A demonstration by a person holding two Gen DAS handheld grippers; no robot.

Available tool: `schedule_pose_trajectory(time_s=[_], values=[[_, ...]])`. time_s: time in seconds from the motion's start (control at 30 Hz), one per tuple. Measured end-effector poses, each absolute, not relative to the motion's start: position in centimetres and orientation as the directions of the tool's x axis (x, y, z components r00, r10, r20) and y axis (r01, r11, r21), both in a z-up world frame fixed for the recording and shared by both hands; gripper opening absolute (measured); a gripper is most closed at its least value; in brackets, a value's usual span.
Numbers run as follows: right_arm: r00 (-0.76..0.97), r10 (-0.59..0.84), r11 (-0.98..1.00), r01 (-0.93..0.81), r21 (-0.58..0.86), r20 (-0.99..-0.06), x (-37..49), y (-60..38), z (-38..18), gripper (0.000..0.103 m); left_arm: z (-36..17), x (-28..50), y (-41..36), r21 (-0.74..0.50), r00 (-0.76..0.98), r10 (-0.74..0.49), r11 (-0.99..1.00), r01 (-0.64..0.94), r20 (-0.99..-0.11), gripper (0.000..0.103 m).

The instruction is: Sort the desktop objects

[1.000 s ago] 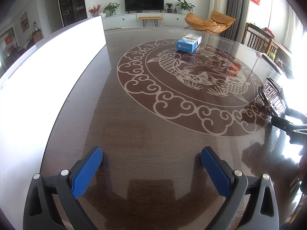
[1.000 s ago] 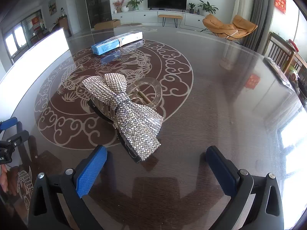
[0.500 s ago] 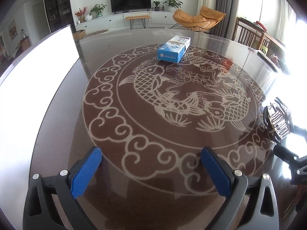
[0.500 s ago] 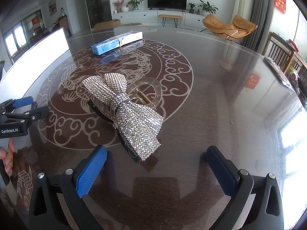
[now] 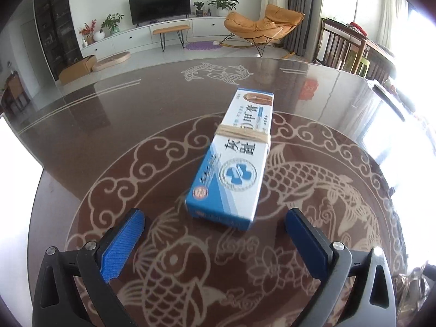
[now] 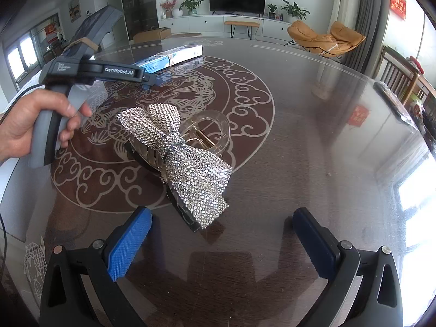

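Observation:
A blue and white ointment box point(image 5: 239, 158) with a rubber band around its middle lies on the dark patterned table point(image 5: 109, 136). My left gripper point(image 5: 215, 234) is open, its blue pads just short of the box's near end. In the right wrist view the same box point(image 6: 170, 57) lies far back, and a hand holds the left gripper's body point(image 6: 81, 73) above the table. A rhinestone bow hair clip point(image 6: 179, 150) with a clear claw lies just ahead of my right gripper point(image 6: 220, 237), which is open and holds nothing.
A bright white panel point(image 5: 13, 158) runs along the table's left side. Wooden chairs point(image 5: 351, 51) stand beyond the far right edge. A sliver of the hair clip point(image 5: 414, 280) shows at the lower right of the left wrist view.
My left gripper has travelled forward across the table to the ointment box, which now sits just in front of its pads. The right gripper and the hair clip have stayed put.

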State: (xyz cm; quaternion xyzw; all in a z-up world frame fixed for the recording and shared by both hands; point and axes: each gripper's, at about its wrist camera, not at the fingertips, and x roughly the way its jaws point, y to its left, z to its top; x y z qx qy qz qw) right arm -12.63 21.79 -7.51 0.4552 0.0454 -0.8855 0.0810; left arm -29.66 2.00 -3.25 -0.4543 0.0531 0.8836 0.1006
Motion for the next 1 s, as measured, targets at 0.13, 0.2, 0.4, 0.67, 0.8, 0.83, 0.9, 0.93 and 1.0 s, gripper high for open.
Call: schedule_pose_trajectory(time_s=[0.13, 0.2, 0.4, 0.67, 0.8, 0.83, 0.9, 0.93, 1.0], values=[[-0.572, -0.102, -0.983, 0.185, -0.006, -0.814, -12.6, 21.8, -7.5, 0.103, -3.3, -33.0, 2.8, 0.001, -0.566, 0.133, -0.973, -0.231, -0.813, 0.103], [-0.572, -0.101, -0.983, 0.184, -0.007, -0.814, -12.7, 21.8, -7.5, 0.103, -3.3, -33.6, 3.0, 0.004, -0.564, 0.130, -0.973, -0.231, -0.816, 0.103], [-0.572, -0.102, -0.983, 0.184, -0.007, -0.814, -12.7, 21.8, -7.5, 0.103, -2.3, -30.7, 3.6, 0.043, -0.615, 0.120, -0.969, -0.244, -0.779, 0.044], [-0.572, -0.102, -0.983, 0.183, -0.005, -0.814, -12.8, 21.8, -7.6, 0.103, -2.3, -18.5, -0.1, 0.017, -0.613, 0.117, -0.978, -0.209, -0.781, 0.044], [-0.572, -0.102, -0.983, 0.183, -0.006, -0.814, -12.9, 21.8, -7.7, 0.103, -2.3, -10.9, -2.2, 0.012, -0.614, 0.117, -0.979, -0.202, -0.781, 0.044], [-0.572, -0.102, -0.983, 0.183, -0.005, -0.814, -12.9, 21.8, -7.6, 0.103, -2.3, -9.4, -2.6, 0.011, -0.614, 0.116, -0.980, -0.199, -0.781, 0.044], [-0.572, -0.106, -0.983, 0.184, -0.002, -0.813, -12.8, 21.8, -7.6, 0.103, -2.4, -7.2, -3.5, 0.011, -0.614, 0.115, -0.980, -0.197, -0.781, 0.044], [-0.571, -0.126, -0.980, 0.199, 0.012, -0.811, -12.9, 21.9, -7.6, 0.103, -2.3, -6.4, -3.7, 0.011, -0.614, 0.115, -0.980, -0.198, -0.781, 0.044], [-0.537, -0.218, -0.952, 0.300, 0.057, -0.815, -13.7, 21.6, -7.3, 0.103, -2.3, -5.4, -3.9, 0.008, -0.613, 0.120, -0.979, -0.202, -0.781, 0.043]])
